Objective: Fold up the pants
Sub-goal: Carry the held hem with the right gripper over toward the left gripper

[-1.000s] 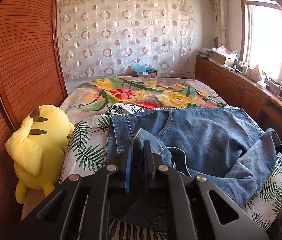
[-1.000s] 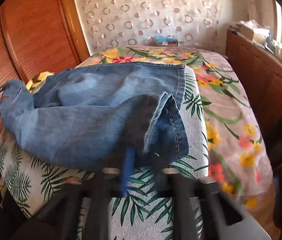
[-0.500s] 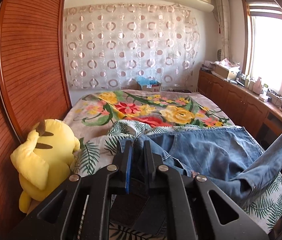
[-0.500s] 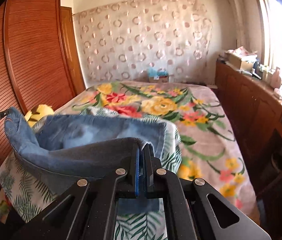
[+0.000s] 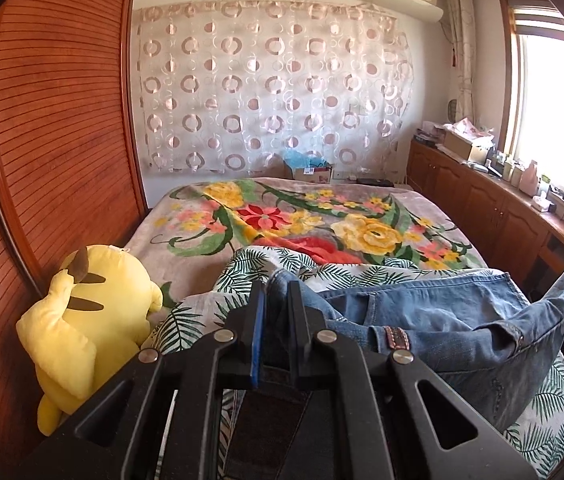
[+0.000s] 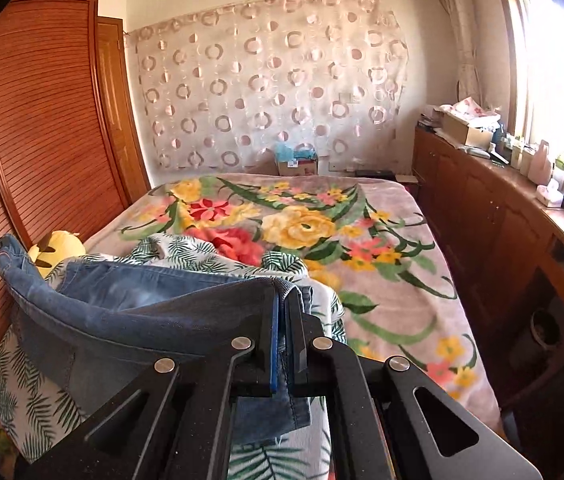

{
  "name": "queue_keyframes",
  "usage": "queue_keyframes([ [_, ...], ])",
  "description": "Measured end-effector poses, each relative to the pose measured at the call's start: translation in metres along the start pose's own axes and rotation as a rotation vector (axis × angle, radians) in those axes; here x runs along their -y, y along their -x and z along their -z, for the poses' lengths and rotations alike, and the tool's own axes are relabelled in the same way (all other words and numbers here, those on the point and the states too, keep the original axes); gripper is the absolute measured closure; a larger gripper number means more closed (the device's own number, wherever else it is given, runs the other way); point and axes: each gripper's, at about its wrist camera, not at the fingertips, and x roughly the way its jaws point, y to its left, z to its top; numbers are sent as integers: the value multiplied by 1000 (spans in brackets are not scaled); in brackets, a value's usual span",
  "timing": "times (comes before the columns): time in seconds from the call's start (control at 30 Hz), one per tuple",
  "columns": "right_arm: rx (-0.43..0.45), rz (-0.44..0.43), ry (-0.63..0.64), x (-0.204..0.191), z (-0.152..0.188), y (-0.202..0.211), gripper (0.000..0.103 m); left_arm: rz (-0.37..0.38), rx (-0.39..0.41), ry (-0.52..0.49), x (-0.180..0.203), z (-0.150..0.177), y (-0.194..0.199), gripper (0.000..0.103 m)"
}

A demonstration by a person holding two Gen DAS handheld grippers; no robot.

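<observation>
1. Bedroom setting is recorded: a bed (image 5: 422, 216) under a floral blanket, with a leaf-print sheet (image 5: 242, 268) laid over its near end as the working surface.
2. Nearest in the left wrist view, the left gripper (image 5: 276, 300) is seen pressed together on a bunched edge of the jeans (image 5: 422, 312); denim fills the gap between its jaws.
3. Nearest in the right wrist view, the right gripper (image 6: 282, 312) is likewise pinched shut on a hem of the jeans (image 6: 122, 312).
4. The jeans are held off the sheet at both corners; the cloth between sags, and its far part rests on the sheet.
5. A yellow plush toy (image 5: 94, 320) lies just beside the sheet, against a slatted wooden panel (image 5: 42, 140).
6. Farther off, a patterned curtain (image 5: 274, 92) and a wooden cabinet (image 5: 502, 208) are noted.
7. Step judged in hand: lifting the gripped edge for a fold.
8. Next move is judged to call for both corners being carried together, level, over the resting part, with both grips kept until the edges align.
</observation>
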Motion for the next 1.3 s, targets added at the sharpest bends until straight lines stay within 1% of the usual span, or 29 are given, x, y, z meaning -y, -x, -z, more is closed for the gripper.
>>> queue_keyframes([
  [0.17,-36,32,20,-5,-2,-20,101,-8,-10,-18,-1,-10,-24,92],
  [0.3,-65,42,13,-5,-13,-37,101,-8,-19,-14,0,-18,-45,92],
  [0.53,-154,71,21,-6,-27,-76,101,-10,-54,-27,3,-26,-84,92],
  [0.73,-228,75,24,-3,-29,-106,101,-18,-101,-45,4,-22,-117,92],
  [0.87,-261,67,16,-2,-32,-120,101,-24,-131,-43,2,-14,-132,92],
  [0.93,-271,64,12,-1,-33,-123,101,-23,-151,-39,3,-10,-137,92],
  [1.03,-253,58,-8,0,-37,-124,101,-14,-180,-26,2,-6,-139,91],
  [1.1,-233,54,-35,3,-39,-121,99,-9,-193,-27,1,-5,-137,89],
  [1.2,-196,63,-56,5,-41,-113,95,-5,-190,-38,-2,-5,-129,79],
  [1.27,-171,75,-52,3,-42,-107,86,20,-186,-42,-2,-6,-122,70],
  [1.3,-162,79,-49,2,-41,-104,82,29,-182,-46,-2,-6,-119,68],
])
